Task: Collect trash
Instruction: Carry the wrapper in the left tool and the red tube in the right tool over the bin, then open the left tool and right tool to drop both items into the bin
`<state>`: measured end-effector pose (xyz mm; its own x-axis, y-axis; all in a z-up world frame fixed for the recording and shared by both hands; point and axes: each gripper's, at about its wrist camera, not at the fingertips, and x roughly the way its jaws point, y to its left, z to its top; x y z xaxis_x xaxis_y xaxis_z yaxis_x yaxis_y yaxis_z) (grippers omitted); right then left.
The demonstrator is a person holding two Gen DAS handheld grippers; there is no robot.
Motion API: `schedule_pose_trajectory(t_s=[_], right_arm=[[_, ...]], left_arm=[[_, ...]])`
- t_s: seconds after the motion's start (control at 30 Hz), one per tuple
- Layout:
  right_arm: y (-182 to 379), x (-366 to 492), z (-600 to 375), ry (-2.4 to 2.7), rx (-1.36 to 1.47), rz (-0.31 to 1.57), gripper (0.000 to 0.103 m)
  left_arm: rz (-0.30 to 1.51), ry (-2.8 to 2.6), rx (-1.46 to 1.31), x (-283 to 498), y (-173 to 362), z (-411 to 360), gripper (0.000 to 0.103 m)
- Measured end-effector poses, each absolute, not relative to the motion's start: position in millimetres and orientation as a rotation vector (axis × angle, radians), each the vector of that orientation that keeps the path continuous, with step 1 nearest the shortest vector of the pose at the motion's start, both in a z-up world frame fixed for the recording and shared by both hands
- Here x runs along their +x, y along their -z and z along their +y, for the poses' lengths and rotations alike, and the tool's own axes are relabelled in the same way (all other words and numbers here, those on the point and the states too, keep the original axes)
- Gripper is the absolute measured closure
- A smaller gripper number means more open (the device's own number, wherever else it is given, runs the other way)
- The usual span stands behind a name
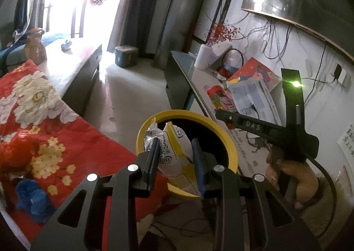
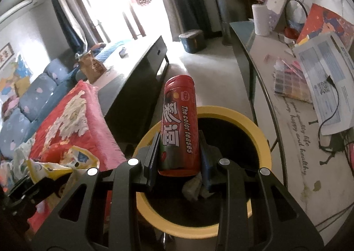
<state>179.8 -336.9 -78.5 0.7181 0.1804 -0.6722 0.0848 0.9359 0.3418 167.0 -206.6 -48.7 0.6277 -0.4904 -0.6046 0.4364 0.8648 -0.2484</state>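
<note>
Dropping stage of the trash run: both grippers carry a piece of rubbish and both hang over the yellow-rimmed bin (image 2: 261,138).

Right gripper (image 2: 180,153): fingers clamped on a red candy tube (image 2: 179,122) w/ white lettering, pads pressing its lower half on both sides, tube standing roughly upright and leaning a bit away from the camera. Bin mouth lies directly under and beyond the fingers; some crumpled grey-white trash (image 2: 194,186) already sits inside, just below the tube's base. Tube base looks to be inside the rim's outline, so a release should land it in the bin.

Left gripper (image 1: 176,153): fingers part closed around a white-and-yellow snack wrapper (image 1: 174,151). Left pad is against the wrapper; right pad looks close to it but whether it truly presses I can't tell for sure, since the bag is soft and bulges btwn them. It hangs there w/o sagging out, so I'd judge it held. Wrapper sits over the near-left part of the bin rim (image 1: 232,147), partly above the opening, partly above the rim itself.

Right-hand tool and the hand (image 1: 294,175) on it show to the right of the left fingers, near but not touching.

Next move, as I read it: spread the right fingers first, tube is well placed. Left one needs a nudge fwd, toward bin centre, before letting go, else the light wrapper may catch the rim and slide onto the red floral bedspread (image 1: 44,118) left of the fingers. Keep the two tools from bumping over the opening.
</note>
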Motion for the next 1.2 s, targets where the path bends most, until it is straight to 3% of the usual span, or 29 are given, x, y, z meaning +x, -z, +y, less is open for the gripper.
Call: schedule_pose_trajectory(t_s=[1.2], right_arm=[[120,187,-360,-0.024,0.421,0.876,0.078]], left_arm=[[0.808,0.625,-0.025,197,104,-260,0.075]])
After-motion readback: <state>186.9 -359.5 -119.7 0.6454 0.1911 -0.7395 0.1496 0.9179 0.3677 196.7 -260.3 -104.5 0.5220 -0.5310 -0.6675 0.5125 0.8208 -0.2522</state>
